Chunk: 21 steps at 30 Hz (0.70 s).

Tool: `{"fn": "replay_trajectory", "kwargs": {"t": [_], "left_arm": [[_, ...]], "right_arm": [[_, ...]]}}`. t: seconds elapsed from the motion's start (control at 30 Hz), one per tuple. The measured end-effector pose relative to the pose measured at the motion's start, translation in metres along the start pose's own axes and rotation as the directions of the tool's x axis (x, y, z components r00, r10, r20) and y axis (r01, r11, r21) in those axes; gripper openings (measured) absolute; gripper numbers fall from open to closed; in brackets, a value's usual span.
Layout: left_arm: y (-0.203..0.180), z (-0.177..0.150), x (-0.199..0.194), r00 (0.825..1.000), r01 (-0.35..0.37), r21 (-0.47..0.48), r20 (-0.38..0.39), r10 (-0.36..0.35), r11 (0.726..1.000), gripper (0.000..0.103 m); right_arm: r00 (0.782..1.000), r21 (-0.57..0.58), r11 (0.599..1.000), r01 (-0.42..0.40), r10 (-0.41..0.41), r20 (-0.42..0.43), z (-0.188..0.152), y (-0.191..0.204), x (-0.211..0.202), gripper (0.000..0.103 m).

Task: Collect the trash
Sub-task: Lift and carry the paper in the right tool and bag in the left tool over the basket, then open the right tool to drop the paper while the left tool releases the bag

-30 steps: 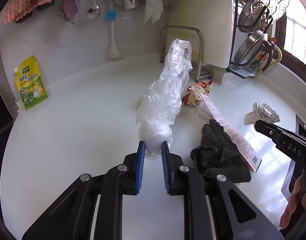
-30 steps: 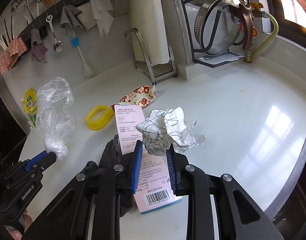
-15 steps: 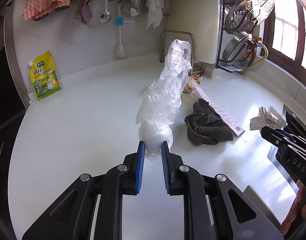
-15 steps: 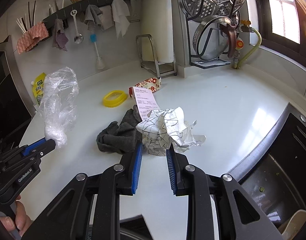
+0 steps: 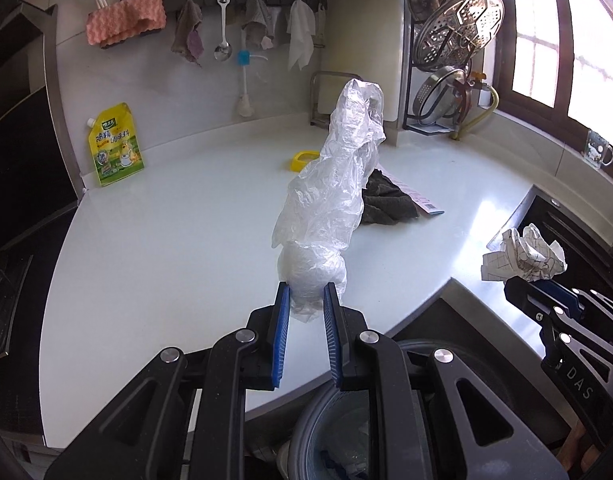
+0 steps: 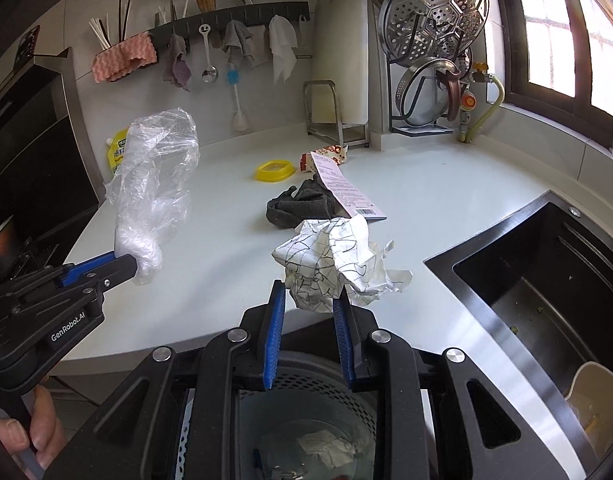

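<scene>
Jaws of the left gripper [image 5: 305,308] clamp a plastic bag [image 5: 330,184], the right gripper's [image 6: 309,304] crumpled paper [image 6: 334,264].

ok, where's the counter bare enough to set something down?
Bare: the wide left stretch between the yellow pouch and the front edge, and the right corner between the rack and sink. Crowded: mid-counter, around the yellow lid, grey cloth and receipt.

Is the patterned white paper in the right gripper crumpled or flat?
Crumpled: the patterned white paper is a creased wad pinched in the right gripper.
</scene>
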<state>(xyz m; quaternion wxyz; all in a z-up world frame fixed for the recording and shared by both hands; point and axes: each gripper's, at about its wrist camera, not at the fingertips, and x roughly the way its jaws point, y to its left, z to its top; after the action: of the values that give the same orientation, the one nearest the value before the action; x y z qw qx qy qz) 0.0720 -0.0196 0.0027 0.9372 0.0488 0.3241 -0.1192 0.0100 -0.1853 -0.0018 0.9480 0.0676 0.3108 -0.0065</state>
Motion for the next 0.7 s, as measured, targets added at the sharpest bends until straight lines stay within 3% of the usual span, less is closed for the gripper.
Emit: {"fn": "replay_trajectory", "kwargs": {"t": [0.33, 0.7], "left_arm": [[-0.002, -0.045, -0.036, 1.000, 0.020, 0.042, -0.014, -0.020, 0.999, 0.017], [-0.006, -0.096, -0.040, 0.997, 0.042, 0.066, -0.073, -0.037, 0.997, 0.017]], "right_arm": [[1.000, 0.017, 1.000, -0.016, 0.016, -0.025, -0.052, 0.016, -0.038, 0.024], [0.998, 0.036, 0.999, -0.018, 0.020, -0.061, -0.097, 0.011, -0.059, 0.024]]}}
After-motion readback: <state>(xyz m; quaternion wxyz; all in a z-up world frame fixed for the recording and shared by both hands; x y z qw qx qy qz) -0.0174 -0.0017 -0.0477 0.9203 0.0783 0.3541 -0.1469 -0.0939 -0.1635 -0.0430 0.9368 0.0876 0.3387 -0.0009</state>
